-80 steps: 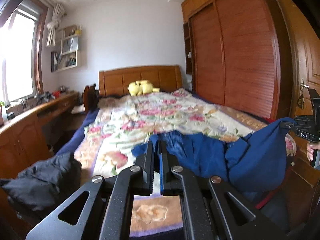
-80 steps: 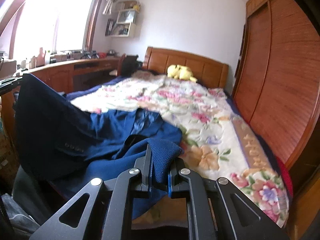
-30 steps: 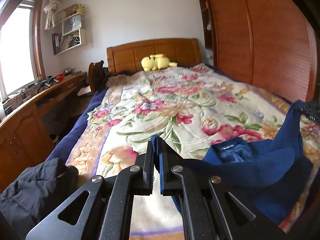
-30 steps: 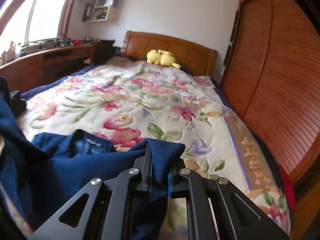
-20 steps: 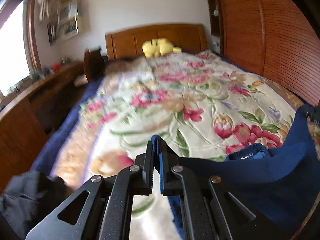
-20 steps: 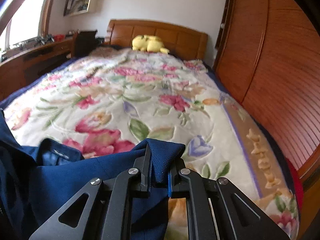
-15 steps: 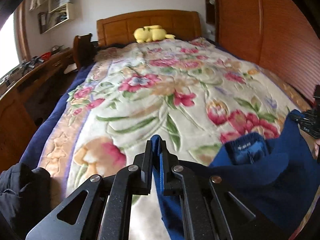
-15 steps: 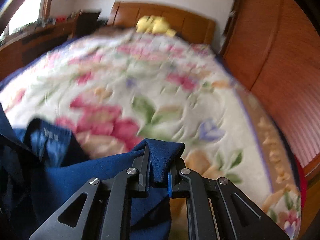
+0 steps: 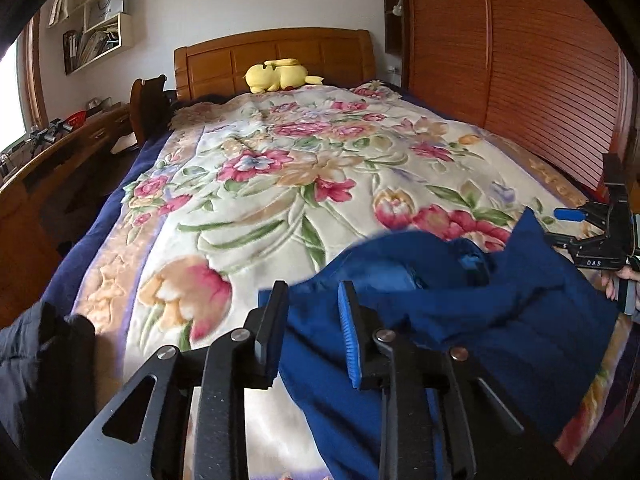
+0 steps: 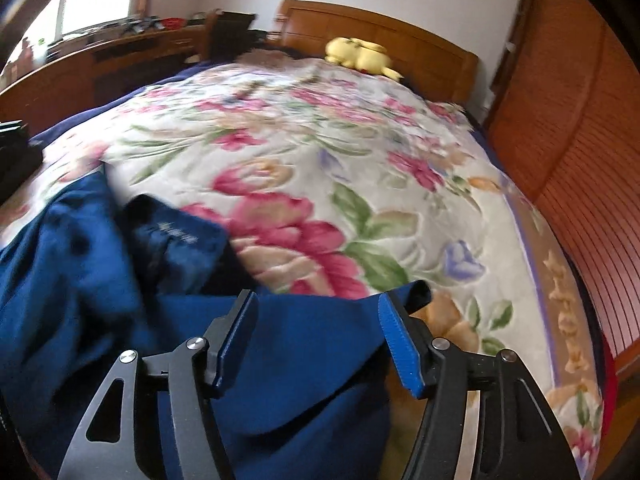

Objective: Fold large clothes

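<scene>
Both grippers are letting go. Half a second ago each was clenched on a corner of the blue jacket (image 9: 500, 320); now the left gripper (image 9: 313, 328) has its jaws parting, cloth lying slack between them with neither pad pressing on it. The right gripper (image 10: 318, 340) is opening wider, its jaws well apart; the jacket edge sits between them, the corner resting against the right-hand blue pad, not pinched.

Jacket position: near end of the bed (image 9: 280, 168), on the floral blanket, spread across the foot between the two grippers. Over the last few seconds it has come from hanging off the foot of the bed to lying further up on the blanket. Lining and neck label (image 10: 176, 236) face up near the middle, so the fabric is bunched, not flat. Some motion blur in both views.

Reading: this looks like the laying-out step ending, not a fold. The garment is delivered to the work surface but rumpled; judging from the heaped middle, smoothing and fresh grips on the edges are probably needed before a first fold.

Yellow plush (image 9: 280, 74) at the headboard and dark clothing (image 9: 40, 356) at lower left are well apart from the work.
</scene>
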A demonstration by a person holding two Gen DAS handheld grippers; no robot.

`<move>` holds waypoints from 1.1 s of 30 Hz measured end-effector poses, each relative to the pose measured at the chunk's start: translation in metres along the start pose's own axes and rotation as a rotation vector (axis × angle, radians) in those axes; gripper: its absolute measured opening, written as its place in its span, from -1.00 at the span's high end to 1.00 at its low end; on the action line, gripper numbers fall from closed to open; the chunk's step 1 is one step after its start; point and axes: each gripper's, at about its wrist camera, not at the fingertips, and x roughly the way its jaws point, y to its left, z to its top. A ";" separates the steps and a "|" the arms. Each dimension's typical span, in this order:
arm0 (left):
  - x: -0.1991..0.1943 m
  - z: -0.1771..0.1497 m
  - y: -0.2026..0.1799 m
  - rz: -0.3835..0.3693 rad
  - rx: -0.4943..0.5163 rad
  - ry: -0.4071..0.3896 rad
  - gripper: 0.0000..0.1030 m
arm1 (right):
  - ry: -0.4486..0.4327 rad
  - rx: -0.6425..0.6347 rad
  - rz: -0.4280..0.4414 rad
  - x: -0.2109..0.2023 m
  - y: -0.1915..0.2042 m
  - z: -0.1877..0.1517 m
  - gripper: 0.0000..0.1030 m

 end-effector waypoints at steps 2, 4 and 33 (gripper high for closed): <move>-0.003 -0.015 -0.005 -0.024 -0.003 0.018 0.48 | 0.006 -0.026 0.066 -0.011 0.014 -0.008 -0.27; -0.003 -0.035 -0.009 -0.047 -0.006 0.043 0.48 | 0.029 -0.058 0.124 -0.017 0.025 -0.017 -0.27; 0.009 -0.132 -0.026 -0.082 -0.071 0.124 0.47 | 0.059 -0.313 -0.175 0.039 0.063 0.080 0.89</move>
